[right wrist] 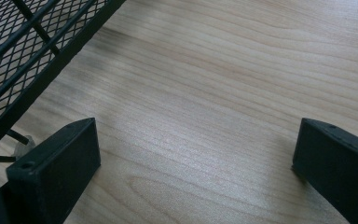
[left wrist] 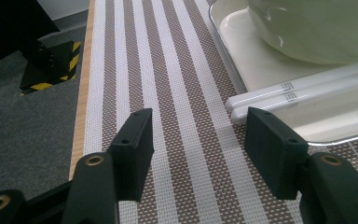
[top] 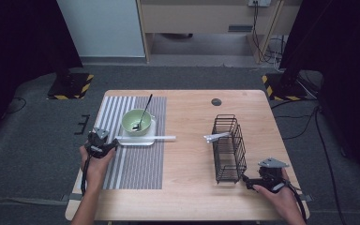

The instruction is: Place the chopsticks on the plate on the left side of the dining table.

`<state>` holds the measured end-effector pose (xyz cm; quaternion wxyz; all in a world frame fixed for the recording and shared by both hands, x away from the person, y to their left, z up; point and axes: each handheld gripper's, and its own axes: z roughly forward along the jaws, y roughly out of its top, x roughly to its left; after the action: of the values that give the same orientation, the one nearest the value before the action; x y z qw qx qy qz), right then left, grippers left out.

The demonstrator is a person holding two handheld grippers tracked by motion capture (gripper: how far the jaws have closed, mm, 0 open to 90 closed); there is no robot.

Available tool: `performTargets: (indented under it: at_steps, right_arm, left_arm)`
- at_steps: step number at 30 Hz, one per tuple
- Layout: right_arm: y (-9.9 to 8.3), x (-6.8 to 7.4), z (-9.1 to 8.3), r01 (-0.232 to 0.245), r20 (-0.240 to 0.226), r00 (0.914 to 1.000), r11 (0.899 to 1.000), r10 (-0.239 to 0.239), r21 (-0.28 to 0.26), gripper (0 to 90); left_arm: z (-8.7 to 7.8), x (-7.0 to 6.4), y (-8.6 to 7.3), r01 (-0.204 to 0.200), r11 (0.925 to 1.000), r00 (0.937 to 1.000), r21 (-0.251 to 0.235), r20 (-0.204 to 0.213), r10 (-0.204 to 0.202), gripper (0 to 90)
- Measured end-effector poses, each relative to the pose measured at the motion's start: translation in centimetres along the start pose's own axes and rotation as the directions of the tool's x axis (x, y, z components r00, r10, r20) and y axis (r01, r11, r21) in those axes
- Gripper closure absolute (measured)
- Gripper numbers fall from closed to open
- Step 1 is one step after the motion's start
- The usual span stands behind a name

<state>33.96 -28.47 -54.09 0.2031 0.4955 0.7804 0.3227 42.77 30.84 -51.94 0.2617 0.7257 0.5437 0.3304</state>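
From the high view you see the whole table (top: pixel 187 197): a striped mat (top: pixel 136 164) on its left half with a white tray (top: pixel 140 140) on it, a green bowl (top: pixel 136 122) standing in the tray with a dark spoon (top: pixel 145 110) leaning inside, and a black wire basket (top: pixel 228 149) on the right half with a pale utensil (top: pixel 217 137) sticking out of its left side. The left gripper view gives you what the high view cannot: the two white chopsticks (left wrist: pixel 303 88) lie side by side across the front rim of the tray, touching each other, each with a small grey mark near its end, and their tips reach a little past the tray edge over the mat. Your left gripper (left wrist: pixel 198 140) is low over the mat, its jaws wide apart and holding nothing, and the right jaw is just beside the chopstick tips. Your left hand (top: pixel 96 157) holds it at the left edge of the mat, pointing toward the tray. In the right gripper view your right gripper (right wrist: pixel 196 163) is also wide open and empty over bare wood, with the corner of the basket near its left jaw. Your right hand (top: pixel 281 194) rests near the front right corner of the table.
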Motion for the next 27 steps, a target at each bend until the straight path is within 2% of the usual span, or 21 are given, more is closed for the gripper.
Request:
performTargets:
  at_steps: [27]
  right_arm:
    - [0.00,-0.01,0.00,0.001,0.000,1.0000,1.000,-0.001,0.000,0.6]
  left_arm:
    - [0.24,0.22,0.07,-0.004,1.0000,1.0000,0.006,-0.006,0.004,41.9]
